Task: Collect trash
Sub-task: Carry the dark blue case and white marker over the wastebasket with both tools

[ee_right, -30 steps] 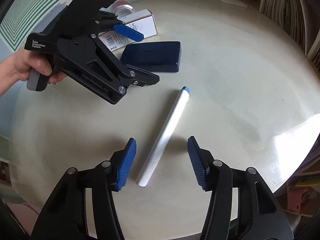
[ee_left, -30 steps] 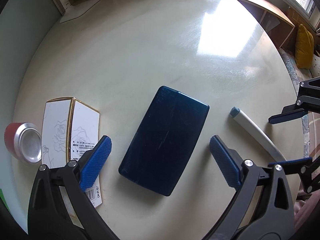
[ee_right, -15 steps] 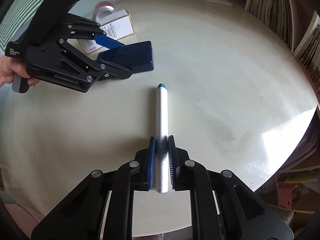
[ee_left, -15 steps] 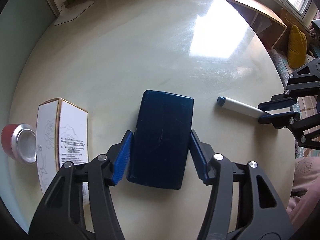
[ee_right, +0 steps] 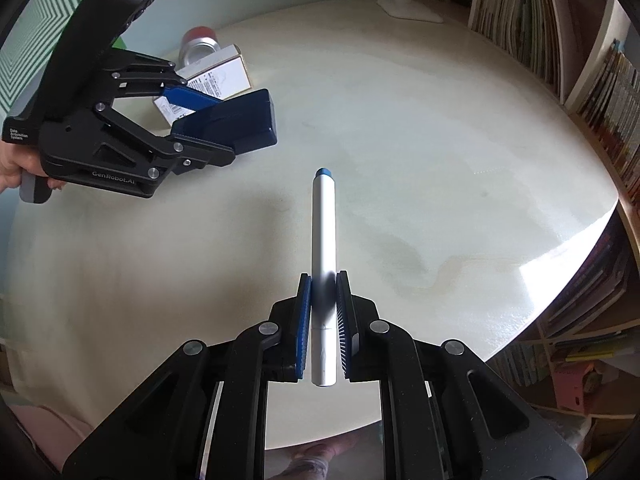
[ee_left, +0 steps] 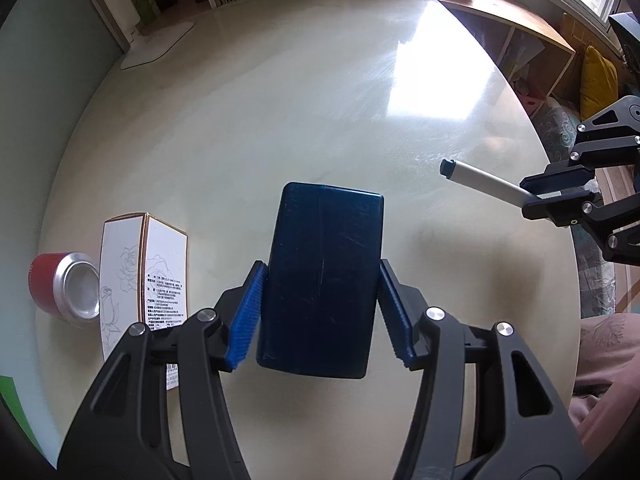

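Observation:
My left gripper [ee_left: 320, 312] is shut on a dark blue box [ee_left: 324, 272], its blue pads pressed against the box's long sides, and the box is lifted off the round cream table [ee_left: 280, 112]. In the right wrist view the same left gripper [ee_right: 224, 120] holds the blue box [ee_right: 240, 120] at the upper left. My right gripper [ee_right: 324, 316] is shut on a white tube with a blue cap [ee_right: 324, 224], held near its rear end above the table. The tube [ee_left: 480, 180] shows at the right of the left wrist view.
A white carton with a rose drawing [ee_left: 144, 264] lies on the table's left side beside a red can on its side [ee_left: 64, 288]. A white lamp base [ee_left: 156, 44] stands at the far edge. Bookshelves [ee_right: 560, 60] ring the table [ee_right: 440, 160].
The left jaws closed onto the blue box and lifted it. The right jaws closed on the white tube and raised it off the table.

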A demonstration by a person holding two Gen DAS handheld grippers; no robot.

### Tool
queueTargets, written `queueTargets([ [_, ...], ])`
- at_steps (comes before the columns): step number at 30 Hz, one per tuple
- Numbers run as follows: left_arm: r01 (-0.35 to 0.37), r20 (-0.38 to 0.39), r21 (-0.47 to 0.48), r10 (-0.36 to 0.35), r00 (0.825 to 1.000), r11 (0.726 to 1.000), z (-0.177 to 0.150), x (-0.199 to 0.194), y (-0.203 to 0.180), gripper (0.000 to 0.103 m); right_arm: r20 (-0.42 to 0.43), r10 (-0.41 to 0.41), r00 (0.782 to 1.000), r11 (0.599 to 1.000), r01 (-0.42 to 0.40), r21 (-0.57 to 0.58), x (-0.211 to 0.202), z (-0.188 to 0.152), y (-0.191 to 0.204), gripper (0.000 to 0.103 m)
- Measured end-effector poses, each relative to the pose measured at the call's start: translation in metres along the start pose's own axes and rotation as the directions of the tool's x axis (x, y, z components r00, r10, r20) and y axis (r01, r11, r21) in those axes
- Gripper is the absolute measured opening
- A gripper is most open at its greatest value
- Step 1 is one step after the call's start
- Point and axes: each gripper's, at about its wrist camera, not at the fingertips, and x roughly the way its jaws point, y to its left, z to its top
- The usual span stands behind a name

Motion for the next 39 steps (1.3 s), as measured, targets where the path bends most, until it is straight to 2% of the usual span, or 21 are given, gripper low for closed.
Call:
queueTargets([
  [9,-0.032,0.027,-0.019,0.033,0.999,0.999,0.011,-0.02,-0.02,0.052,0.047,-0.013,0.999,1.0,0.012,0.026,-0.025,-0.01,-0.028,0.014],
  [19,-0.029,0.046,0.046,0.027,0.999,0.999,0.038,-0.031,-0.087,0.052,0.091,-0.043,0.995,0.994,0.033,0.101,-0.059,-0.049,-0.074,0.014],
  [29,0.02,0.044,0.177,-0.028,0.999,0.984,0.08,-0.018,-0.173,0.052,0.087,-0.088,0.992,0.974,0.067,0.217,-0.089,-0.114,-0.131,0.013],
  [39,0.096,0.017,0.303,-0.107,0.994,0.948,0.117,0.003,-0.27,0.052,0.065,-0.126,0.99,0.929,0.094,0.358,-0.118,-0.199,-0.182,0.014],
])
